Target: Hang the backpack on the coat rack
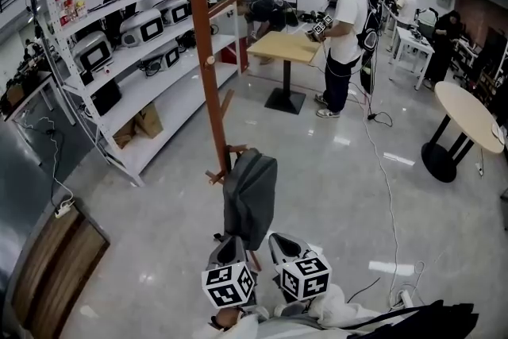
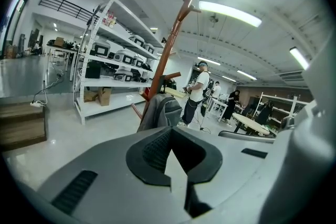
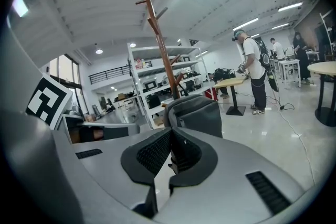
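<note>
A grey backpack [image 1: 250, 190] hangs from a low peg of the tall brown coat rack [image 1: 208, 75], straight ahead of me. Both grippers are low in the head view, just under the bag's bottom. My left gripper [image 1: 228, 244] has its jaws shut with nothing in them; in the left gripper view the backpack [image 2: 160, 112] hangs apart from the left gripper [image 2: 170, 128], beside the coat rack [image 2: 167, 52]. My right gripper [image 1: 276, 240] is also shut and empty. In the right gripper view the backpack [image 3: 197, 113] is close beyond the right gripper [image 3: 171, 131], with the coat rack [image 3: 160, 44] behind it.
White shelving [image 1: 135, 36] with appliances runs along the left. A square wooden table [image 1: 284, 48] and a standing person [image 1: 347, 36] are beyond the rack. A round table [image 1: 468, 115] stands right, a cable [image 1: 389, 186] crosses the floor, and a wooden platform [image 1: 55, 266] lies lower left.
</note>
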`<action>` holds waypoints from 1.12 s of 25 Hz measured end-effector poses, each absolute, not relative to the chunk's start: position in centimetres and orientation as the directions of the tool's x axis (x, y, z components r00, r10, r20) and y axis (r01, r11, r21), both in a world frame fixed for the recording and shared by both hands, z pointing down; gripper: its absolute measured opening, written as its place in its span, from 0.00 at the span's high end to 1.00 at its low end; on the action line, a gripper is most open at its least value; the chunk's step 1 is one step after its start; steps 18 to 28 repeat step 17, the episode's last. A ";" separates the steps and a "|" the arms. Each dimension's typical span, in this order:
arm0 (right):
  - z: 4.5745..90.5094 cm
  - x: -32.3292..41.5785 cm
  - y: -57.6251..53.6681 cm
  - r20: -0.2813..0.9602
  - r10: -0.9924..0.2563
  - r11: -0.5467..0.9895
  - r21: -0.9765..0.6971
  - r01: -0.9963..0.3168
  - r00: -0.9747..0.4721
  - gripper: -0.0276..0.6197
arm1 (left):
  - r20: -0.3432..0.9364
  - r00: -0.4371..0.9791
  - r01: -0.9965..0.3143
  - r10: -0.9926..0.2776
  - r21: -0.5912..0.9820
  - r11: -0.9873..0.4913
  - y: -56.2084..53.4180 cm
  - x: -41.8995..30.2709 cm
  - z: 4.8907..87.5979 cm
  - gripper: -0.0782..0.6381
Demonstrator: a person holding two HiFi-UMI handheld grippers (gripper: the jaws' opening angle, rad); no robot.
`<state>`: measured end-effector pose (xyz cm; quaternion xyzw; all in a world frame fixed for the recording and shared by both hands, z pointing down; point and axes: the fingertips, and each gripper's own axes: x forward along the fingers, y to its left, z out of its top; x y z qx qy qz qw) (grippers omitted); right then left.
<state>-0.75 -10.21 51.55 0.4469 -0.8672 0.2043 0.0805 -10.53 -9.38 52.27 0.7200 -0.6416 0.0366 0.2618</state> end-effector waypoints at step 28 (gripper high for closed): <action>51.6 0.8 -10.0 0.333 -0.750 0.508 -0.264 -0.820 -0.572 0.94 | 0.391 0.196 -0.944 -0.899 0.323 -0.065 -9.4 -9.2 52.1 0.89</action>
